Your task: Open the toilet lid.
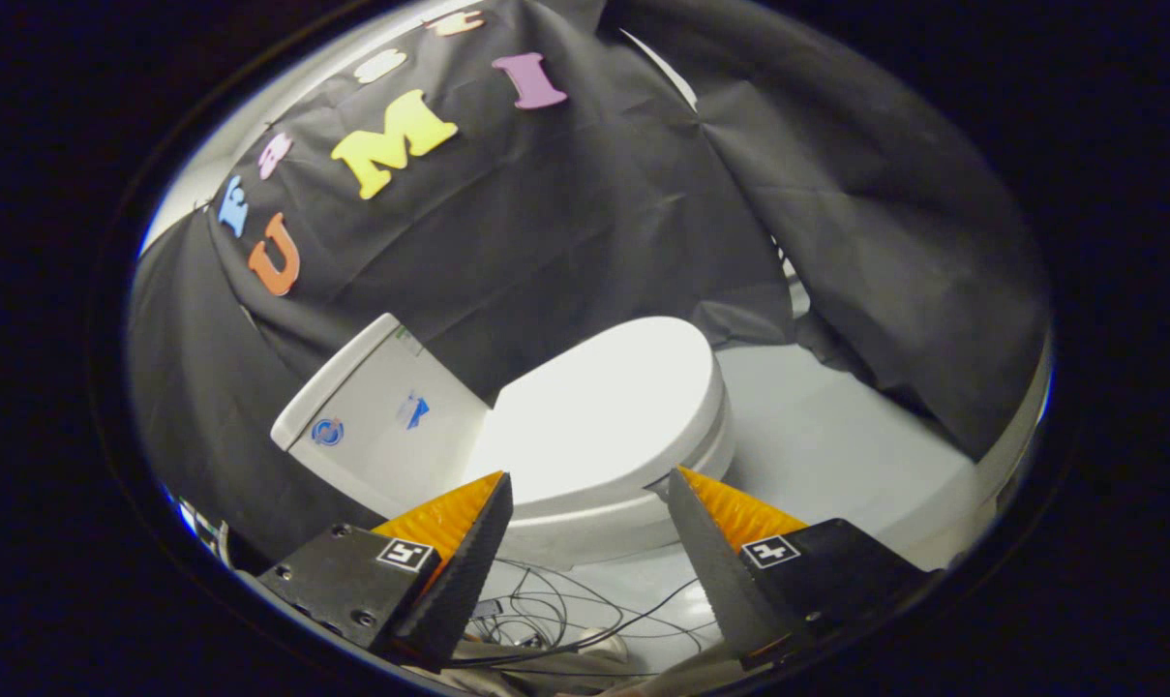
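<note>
**Lining up on the lid's rim**

Our gripper (589,484) is spread wide, holding nothing. The closed toilet lid (609,411) sits just beyond the fingertips (cistern (376,416) beside it). We should hook its front edge squarely, then lift.

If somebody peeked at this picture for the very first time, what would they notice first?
Most likely the white toilet, just ahead of the gripper, with its lid down flat and shining bright. The gripper's two fingers are spread open, pointing at the lid's near edge without touching it. Beside the lid is the boxy white tank, and below the fingers a tangle of thin black cables lies on the floor.
</note>
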